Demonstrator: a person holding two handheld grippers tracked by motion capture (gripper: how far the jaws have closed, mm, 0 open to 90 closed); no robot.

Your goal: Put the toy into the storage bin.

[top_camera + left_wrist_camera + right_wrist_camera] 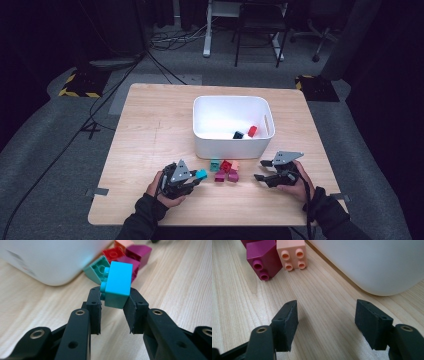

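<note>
High view: a wooden table (150, 130) carries a white bin (232, 127) right of centre, toward the far side, with a red brick (252, 131) and a dark brick (238, 134) lying in its right near corner. Just in front of the bin's near wall sits a small cluster of bricks (225, 170): teal, red, peach and magenta ones, packed close together. The left gripper (192, 179), held in a hand near the table's near edge, pinches a cyan brick (201, 174) just left of that cluster. The right gripper (261, 170) rests to the right of the cluster, jaws spread with nothing between them. Left gripper view: the two black pads are pressed on the cyan brick (117, 285), which sits tilted between them, studs facing left, lifted clear of the wood. Beyond it lie the teal brick (96, 271), the red one (112, 254) and two magenta bricks (138, 252), with the bin's rounded wall (50, 260) at far left. Right gripper view: the pads stand well apart over bare wood. Far ahead at left lie a magenta brick (263, 258) and a peach brick (292, 253), touching side by side, studs toward the camera; the bin wall (374, 265) curves at the right.
</note>
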